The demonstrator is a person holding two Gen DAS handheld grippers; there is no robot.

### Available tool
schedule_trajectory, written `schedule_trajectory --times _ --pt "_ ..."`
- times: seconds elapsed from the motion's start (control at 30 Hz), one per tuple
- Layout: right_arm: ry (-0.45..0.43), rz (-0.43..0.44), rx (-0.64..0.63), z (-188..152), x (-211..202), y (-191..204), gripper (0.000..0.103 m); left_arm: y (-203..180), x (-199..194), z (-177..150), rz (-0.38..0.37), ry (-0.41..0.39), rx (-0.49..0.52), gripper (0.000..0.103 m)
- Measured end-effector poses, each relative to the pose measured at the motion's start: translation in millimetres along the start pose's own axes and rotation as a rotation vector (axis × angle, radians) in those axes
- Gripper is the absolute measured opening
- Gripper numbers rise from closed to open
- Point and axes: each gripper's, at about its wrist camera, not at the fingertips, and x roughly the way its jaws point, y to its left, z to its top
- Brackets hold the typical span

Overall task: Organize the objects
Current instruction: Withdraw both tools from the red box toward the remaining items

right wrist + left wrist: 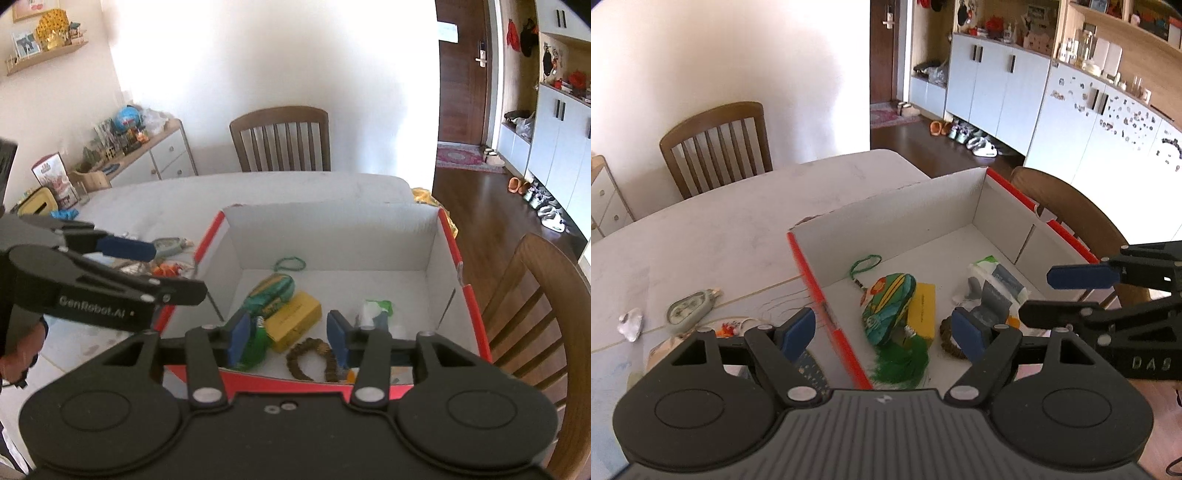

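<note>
A white cardboard box with a red rim (827,306) (469,295) stands on the pale table. Inside it lie a green and yellow toy (888,306) (271,291), a yellow carton (923,310) (293,325), a green feathery piece (903,363), a green cord (864,264) (290,264), a wipes packet (995,282) (375,312) and a brown beaded ring (312,356). My left gripper (882,334) (179,271) hangs open over the box's left wall, empty. My right gripper (289,338) (1036,295) is open above the box's near side, holding nothing.
Left of the box on the table (738,221) lie a pale green case (689,308) (170,245), a small white object (629,323) and an orange-patterned item (729,326). Wooden chairs (714,147) (535,302) stand at the far and right sides.
</note>
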Motion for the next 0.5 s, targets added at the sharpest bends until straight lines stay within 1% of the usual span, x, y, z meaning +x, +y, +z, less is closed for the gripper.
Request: schedule_trajectory --times 0.13,0.17,0.2,0.33,0.5 --pt "-0.028 0.009 0.029 -0.9 -7.3 15.0 0.048 8.8 -19.7 -9.5 0.002 -0.032 -0.006 0.08" --pt "-0.032 0.01 0.035 -1.2 -7.0 20.0 0.049 11.8 -24.6 -11.9 0.004 -0.04 -0.01 0.081" --pt "-0.037 0.012 0.039 -1.5 -7.4 25.9 0.051 14.7 -29.1 -14.0 0.004 -0.047 -0.013 0.083" --pt "-0.049 0.009 0.053 -2.0 -7.0 46.5 0.056 28.5 -46.9 -23.4 0.003 -0.076 -0.011 0.084" --pt "-0.059 0.001 0.068 -3.0 -5.7 70.7 0.068 50.1 -62.7 -35.6 0.009 -0.093 -0.016 0.085"
